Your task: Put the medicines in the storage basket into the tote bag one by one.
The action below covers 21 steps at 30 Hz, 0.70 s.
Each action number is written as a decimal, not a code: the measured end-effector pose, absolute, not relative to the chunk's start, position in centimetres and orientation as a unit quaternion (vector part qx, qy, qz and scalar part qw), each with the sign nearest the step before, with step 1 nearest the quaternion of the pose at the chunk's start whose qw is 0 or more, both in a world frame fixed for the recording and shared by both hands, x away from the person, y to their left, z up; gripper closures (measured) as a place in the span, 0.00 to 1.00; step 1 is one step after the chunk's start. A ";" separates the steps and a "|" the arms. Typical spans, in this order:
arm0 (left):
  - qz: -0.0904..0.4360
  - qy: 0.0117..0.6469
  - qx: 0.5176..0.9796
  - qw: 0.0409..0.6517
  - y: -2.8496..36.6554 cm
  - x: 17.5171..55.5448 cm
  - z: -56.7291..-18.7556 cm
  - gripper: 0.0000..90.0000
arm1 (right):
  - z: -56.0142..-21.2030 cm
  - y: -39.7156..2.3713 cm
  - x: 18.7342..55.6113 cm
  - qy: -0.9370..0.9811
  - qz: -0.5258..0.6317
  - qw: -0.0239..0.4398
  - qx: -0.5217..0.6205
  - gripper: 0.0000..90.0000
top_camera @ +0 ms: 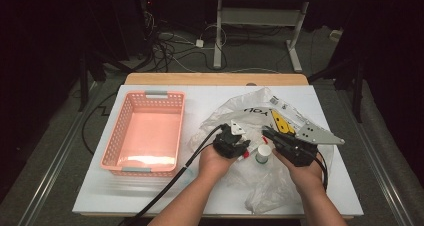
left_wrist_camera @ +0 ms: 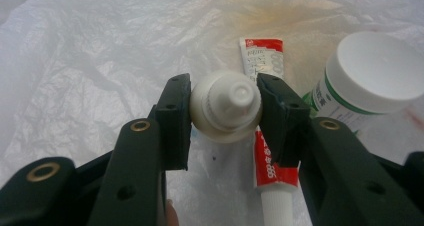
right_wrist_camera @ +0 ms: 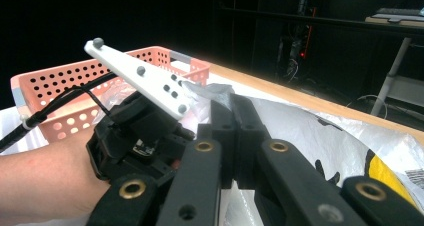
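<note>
Left tool [left_wrist_camera: 225, 117] clamps a white capped bottle [left_wrist_camera: 226, 108] (body hidden) over the plastic bag [top_camera: 235, 113]; right tool [right_wrist_camera: 232, 136] pinches bag film. White table [top_camera: 200, 98], dark room beyond.

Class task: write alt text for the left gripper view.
Two black jaws clamp a small white capped bottle above a crumpled clear plastic bag. A red-and-white tube lies behind it, with a white-lidded green-labelled jar at right.
</note>
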<state>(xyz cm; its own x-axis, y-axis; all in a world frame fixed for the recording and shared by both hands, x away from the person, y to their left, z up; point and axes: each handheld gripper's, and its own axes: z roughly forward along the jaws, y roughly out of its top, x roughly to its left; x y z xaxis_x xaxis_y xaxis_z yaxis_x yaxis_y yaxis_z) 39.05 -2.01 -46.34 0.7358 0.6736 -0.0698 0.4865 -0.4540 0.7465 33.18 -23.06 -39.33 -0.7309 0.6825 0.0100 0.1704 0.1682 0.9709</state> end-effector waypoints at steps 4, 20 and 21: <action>0.116 0.348 0.842 0.395 -2.3 39.4 -46.4 0.64 | -39.4 -23.0 33.2 0.733 0.573 0.223 0.291 1.00; 0.111 0.347 0.835 0.413 -1.4 38.5 -45.4 0.51 | -39.4 -23.3 33.0 0.734 0.571 0.224 0.291 1.00; 0.111 0.345 0.835 0.414 -1.1 38.3 -45.4 0.51 | -39.3 -23.3 33.0 0.734 0.571 0.224 0.290 1.00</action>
<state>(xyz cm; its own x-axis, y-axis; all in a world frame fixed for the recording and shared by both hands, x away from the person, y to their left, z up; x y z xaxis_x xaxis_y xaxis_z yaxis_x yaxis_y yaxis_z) 38.26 -1.15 -45.37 0.7370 0.6682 -0.1013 0.4850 -0.4185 0.7679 33.02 -23.26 -39.35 -0.7311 0.6823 0.0030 0.1703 0.1782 0.9691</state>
